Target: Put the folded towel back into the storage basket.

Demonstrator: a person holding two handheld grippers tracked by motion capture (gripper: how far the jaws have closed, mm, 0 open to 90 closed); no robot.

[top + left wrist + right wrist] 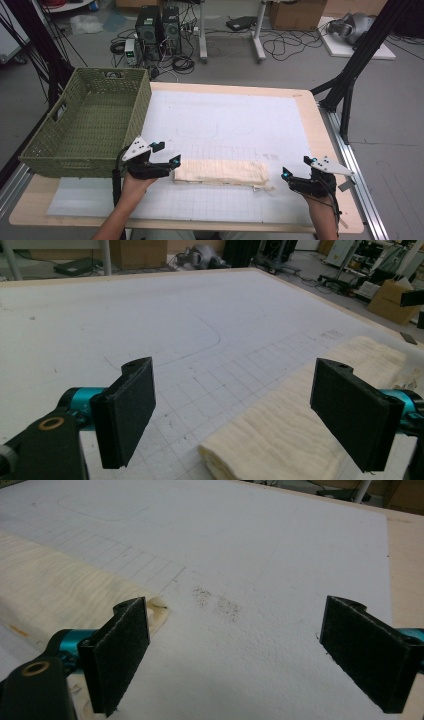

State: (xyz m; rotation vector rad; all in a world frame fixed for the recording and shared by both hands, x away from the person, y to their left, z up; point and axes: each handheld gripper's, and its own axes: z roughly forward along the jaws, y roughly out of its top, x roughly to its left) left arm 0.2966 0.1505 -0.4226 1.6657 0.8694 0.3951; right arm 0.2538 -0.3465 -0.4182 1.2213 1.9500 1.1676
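Flanking folded towel [220, 173], both grippers' jaws wide, empty.

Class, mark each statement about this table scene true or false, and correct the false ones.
1. The folded cloth lies between the two grippers. True.
2. The green basket holds the cloth. False: the cloth lies on the white mat, outside the basket.
3. The left gripper is open. True.
4. The right gripper is shut on the cloth. False: it is open, beside the cloth's end.
5. The basket stands at the table's right edge. False: it stands at the left.
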